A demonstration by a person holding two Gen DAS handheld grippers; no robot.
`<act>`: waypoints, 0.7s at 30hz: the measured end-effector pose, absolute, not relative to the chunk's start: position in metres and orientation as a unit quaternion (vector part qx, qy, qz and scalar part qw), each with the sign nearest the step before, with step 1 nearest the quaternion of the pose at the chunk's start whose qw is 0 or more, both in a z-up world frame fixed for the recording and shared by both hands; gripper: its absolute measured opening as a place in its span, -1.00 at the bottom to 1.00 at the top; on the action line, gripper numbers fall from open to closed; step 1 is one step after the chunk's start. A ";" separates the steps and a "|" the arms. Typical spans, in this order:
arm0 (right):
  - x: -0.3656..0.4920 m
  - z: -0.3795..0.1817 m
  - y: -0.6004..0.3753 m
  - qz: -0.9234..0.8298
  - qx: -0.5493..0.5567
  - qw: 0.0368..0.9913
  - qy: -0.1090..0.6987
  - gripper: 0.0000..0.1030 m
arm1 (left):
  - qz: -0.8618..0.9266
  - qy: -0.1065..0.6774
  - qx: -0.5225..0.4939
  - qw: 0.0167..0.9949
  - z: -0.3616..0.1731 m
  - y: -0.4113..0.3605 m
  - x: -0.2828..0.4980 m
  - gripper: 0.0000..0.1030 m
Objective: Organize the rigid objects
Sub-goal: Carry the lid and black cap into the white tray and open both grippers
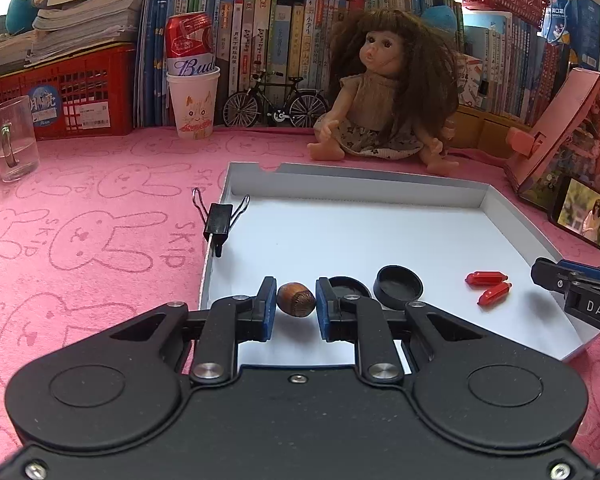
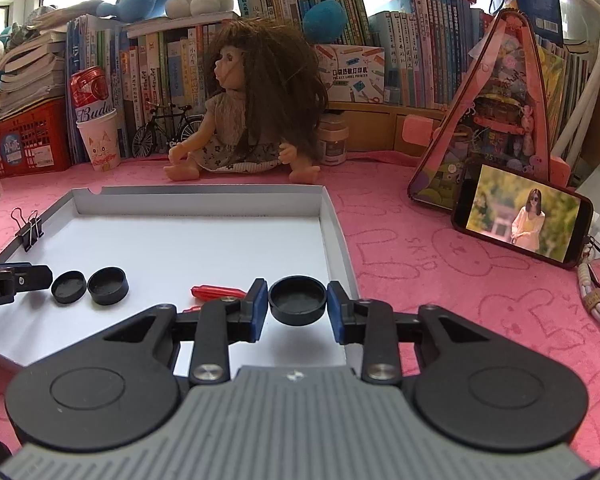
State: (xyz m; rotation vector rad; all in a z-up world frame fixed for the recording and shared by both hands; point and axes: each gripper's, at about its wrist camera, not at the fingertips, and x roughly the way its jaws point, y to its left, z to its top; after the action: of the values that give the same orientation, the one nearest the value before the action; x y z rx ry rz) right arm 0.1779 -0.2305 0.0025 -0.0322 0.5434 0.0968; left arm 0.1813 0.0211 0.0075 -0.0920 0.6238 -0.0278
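Over the white tray — each hand-held gripper clamps something: left a nut, right a cap.

Ahead: doll seated on pink cloth, toy bicycle left of her; phone far right.
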 end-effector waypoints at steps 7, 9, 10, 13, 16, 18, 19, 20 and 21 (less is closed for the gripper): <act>0.186 -0.003 -0.228 0.050 -0.017 0.959 0.278 -0.27 | -0.011 0.304 -0.039 0.952 0.007 0.019 0.184 -0.62; 0.187 -0.005 -0.228 0.051 -0.016 0.958 0.280 -0.27 | -0.012 0.304 -0.039 0.952 0.006 0.019 0.184 -0.62; 0.188 -0.005 -0.228 0.051 -0.016 0.958 0.281 -0.27 | -0.011 0.304 -0.039 0.952 0.006 0.019 0.184 -0.62; 0.190 -0.005 -0.228 0.052 -0.012 0.957 0.284 -0.27 | -0.010 0.303 -0.036 0.952 0.007 0.018 0.185 -0.61; 0.193 -0.005 -0.230 0.056 -0.004 0.956 0.288 -0.27 | -0.011 0.303 -0.035 0.952 0.007 0.017 0.184 -0.61; 0.193 -0.006 -0.231 0.057 -0.002 0.955 0.290 -0.27 | -0.013 0.303 -0.035 0.952 0.007 0.017 0.184 -0.60; 0.193 -0.006 -0.230 0.057 -0.003 0.955 0.290 -0.27 | -0.014 0.303 -0.034 0.952 0.007 0.016 0.184 -0.59; 0.193 -0.006 -0.230 0.059 -0.003 0.955 0.291 -0.27 | -0.013 0.303 -0.033 0.952 0.007 0.016 0.184 -0.58; 0.194 -0.006 -0.229 0.060 -0.003 0.955 0.291 -0.26 | -0.013 0.303 -0.032 0.952 0.007 0.015 0.185 -0.58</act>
State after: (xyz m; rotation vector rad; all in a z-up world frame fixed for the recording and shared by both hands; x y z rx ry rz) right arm 0.1936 -0.2295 -0.0061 -0.0053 0.5918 0.1213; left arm 0.1846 0.0153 0.0070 -0.0651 0.6163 -0.0263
